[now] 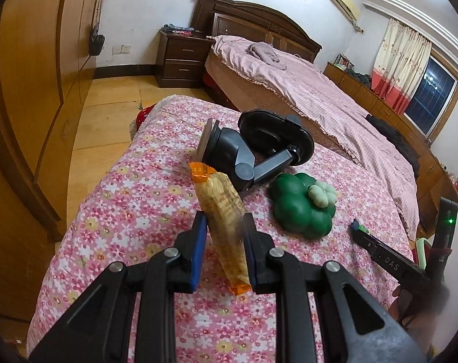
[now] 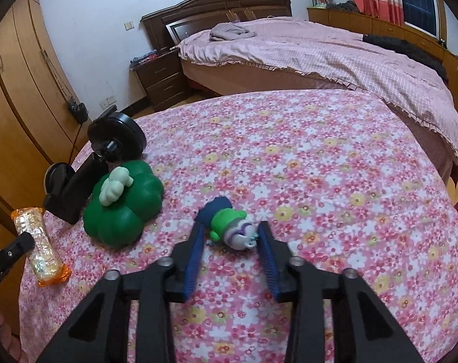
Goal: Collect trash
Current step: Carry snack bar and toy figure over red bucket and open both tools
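Note:
A yellow snack wrapper with orange ends (image 1: 225, 211) runs lengthwise between the blue pads of my left gripper (image 1: 224, 216), which is shut on it over the flowered tablecloth (image 1: 132, 199). In the right wrist view the wrapper (image 2: 41, 251) hangs near the table's left edge, beside a left finger (image 2: 20, 243). A small toy figure (image 2: 232, 227) with a green body, blue hat and pale head lies on the cloth between the tips of my right gripper (image 2: 231, 226). The pads flank it closely with thin gaps showing.
A green clover-shaped squishy toy (image 1: 301, 208) (image 2: 123, 208) and a black suction phone mount (image 1: 253, 148) (image 2: 108, 154) lie on the table. A large bed (image 1: 319, 90) stands behind, a wooden wardrobe (image 1: 32, 90) to the left. Something red (image 1: 142, 115) shows past the table's far edge.

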### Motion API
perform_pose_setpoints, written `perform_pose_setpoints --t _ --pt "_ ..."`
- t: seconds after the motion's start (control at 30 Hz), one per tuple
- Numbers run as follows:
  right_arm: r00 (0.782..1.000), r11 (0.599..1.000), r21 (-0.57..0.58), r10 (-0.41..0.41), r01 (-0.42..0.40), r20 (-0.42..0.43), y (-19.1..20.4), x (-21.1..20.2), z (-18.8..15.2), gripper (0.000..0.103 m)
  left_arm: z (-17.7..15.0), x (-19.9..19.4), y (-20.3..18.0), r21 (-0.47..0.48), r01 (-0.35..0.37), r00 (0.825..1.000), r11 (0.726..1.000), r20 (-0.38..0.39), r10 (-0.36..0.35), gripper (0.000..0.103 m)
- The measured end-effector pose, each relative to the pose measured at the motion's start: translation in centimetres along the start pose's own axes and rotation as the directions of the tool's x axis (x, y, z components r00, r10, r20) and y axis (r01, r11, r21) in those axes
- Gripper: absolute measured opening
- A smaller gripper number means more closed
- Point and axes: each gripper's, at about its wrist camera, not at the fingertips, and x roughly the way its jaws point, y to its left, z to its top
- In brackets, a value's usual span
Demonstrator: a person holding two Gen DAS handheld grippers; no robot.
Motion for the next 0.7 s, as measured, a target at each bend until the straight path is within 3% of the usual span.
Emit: perform_pose_setpoints --t 0.3,0.7 --pt "0.998 0.998 0.045 0.033 -0.035 0.045 -1.4 -3.8 -0.3 0.033 -0.6 -1.9 -1.4 0.006 0.036 0.999 0.999 0.026 -0.036 0.023" --pt "0.986 0.996 0.060 0.058 -0.068 0.159 -3.9 -13.3 -2.3 0.033 -1.4 -5.4 -5.4 0.070 0.103 0.992 0.992 0.068 -0.107 0.023"
